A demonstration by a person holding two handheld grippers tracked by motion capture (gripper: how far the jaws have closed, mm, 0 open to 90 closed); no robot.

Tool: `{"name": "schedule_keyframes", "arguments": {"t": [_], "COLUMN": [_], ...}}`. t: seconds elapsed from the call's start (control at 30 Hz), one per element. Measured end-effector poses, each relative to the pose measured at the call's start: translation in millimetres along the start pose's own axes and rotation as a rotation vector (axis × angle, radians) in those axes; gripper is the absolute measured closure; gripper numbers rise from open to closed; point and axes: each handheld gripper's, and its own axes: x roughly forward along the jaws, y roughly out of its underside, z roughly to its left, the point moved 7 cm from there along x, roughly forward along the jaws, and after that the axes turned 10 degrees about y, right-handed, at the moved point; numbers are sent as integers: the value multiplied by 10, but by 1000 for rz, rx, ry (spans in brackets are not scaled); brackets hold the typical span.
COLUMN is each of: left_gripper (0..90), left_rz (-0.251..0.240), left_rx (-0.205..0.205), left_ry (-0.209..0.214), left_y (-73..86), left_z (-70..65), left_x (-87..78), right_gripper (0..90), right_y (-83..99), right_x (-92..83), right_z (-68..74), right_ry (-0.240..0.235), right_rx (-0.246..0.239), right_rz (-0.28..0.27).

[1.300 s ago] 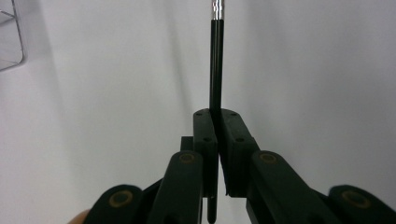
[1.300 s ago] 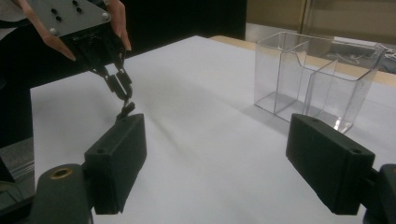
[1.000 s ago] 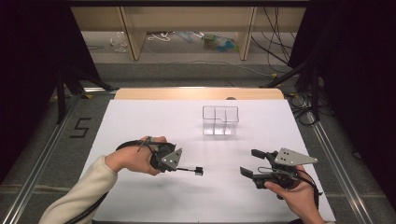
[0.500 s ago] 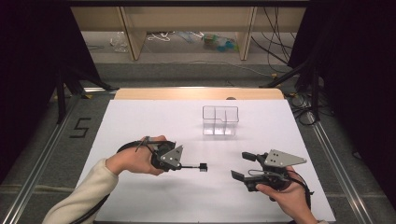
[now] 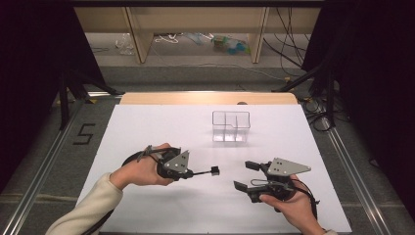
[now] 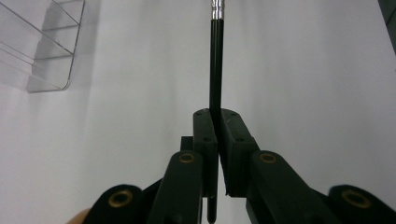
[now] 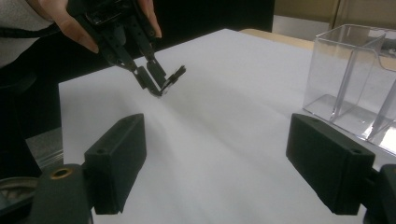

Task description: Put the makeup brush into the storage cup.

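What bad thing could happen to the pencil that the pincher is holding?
The left gripper pinches the thin black pencil only near one end, so it might twist or slip out. The right gripper stands open close by and could bump it. The clear box has narrow compartments, so the pencil could miss.

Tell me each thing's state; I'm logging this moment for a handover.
Left gripper: shut on the pencil.
Pencil: clamped, sticking out past the jaws, off the table.
Right gripper: open, holding nothing.
Clear box: upright on the table, empty, untouched.
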Motion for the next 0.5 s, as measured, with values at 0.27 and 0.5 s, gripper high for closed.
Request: {"name": "schedule_keyframes", "arguments": {"t": [0.27, 0.5], "left_gripper": [857, 857], "left_rz": [-48, -62], "left_rx": [-28, -45], "left_ry": [-37, -38], "left_y": [-4, 15], "left_z": [10, -9], "left_x": [-13, -2], "right_gripper": [212, 212], "right_y": [-5, -5], "right_x": [81, 154], "right_z": [90, 146], "right_ry": [-17, -35], "right_rx": [-13, -12], "right_rz": [-2, -13]}}
